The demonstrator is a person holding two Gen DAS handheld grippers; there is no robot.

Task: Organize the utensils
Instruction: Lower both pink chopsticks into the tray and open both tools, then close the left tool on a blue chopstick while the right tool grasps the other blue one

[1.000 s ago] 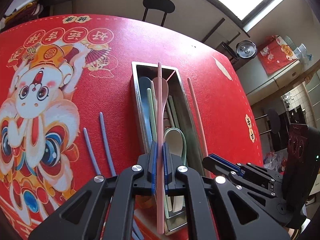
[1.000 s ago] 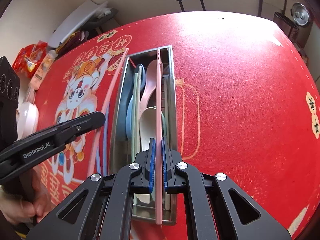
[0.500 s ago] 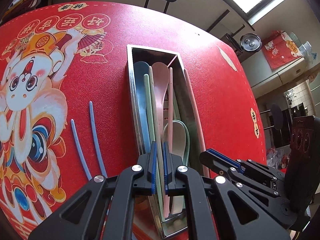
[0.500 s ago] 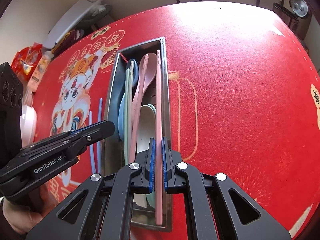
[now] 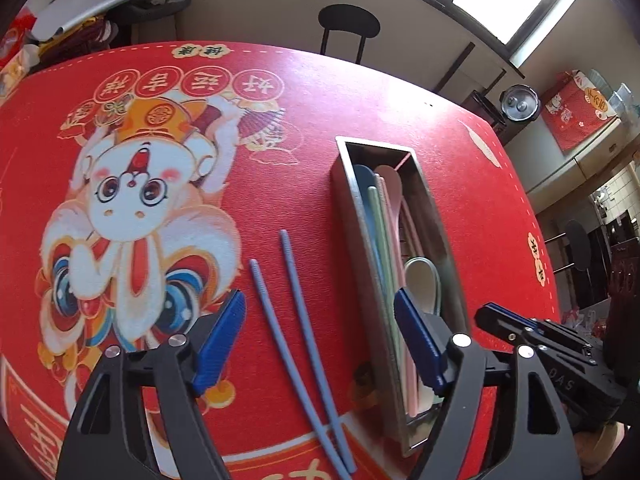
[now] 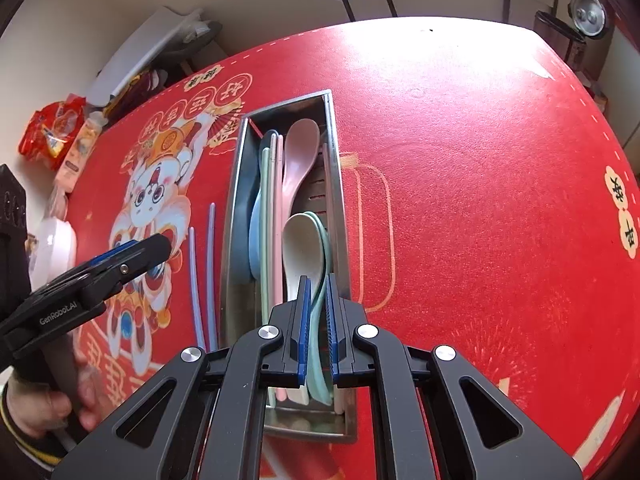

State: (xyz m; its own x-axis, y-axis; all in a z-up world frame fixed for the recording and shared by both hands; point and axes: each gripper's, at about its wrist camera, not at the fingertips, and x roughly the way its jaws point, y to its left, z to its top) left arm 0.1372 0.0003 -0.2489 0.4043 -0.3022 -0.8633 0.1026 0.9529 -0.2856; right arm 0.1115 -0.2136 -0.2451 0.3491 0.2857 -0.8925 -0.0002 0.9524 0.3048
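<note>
A steel tray [image 5: 360,240] [image 6: 236,208] lies lengthwise on the red tablecloth. In it are a pink spoon [image 6: 298,160], a white spoon [image 6: 300,240], a blue spoon [image 6: 256,232], green chopsticks [image 6: 266,220] and pink chopsticks [image 5: 406,216] [image 6: 280,200]. Two blue chopsticks [image 5: 298,304] [image 6: 210,264] lie on the cloth left of the tray. My left gripper [image 5: 320,340] [image 6: 160,244] hovers over them, its jaws opening wide and touching nothing. My right gripper [image 6: 318,300] [image 5: 492,312] hangs over the tray's near end. Its jaws are opening by a sliver and hold nothing; a green spoon handle shows through the gap.
A black chair [image 5: 348,24] stands beyond the table's far edge. Snack packets [image 6: 52,132] and a white container [image 6: 56,248] sit past the table's left side. A person's hand [image 6: 40,408] holds the left gripper's handle.
Both grippers let go of their pink chopsticks, which now lie in the tray. The left gripper slid left over the blue chopsticks and opened wide. The right gripper stayed over the tray.
</note>
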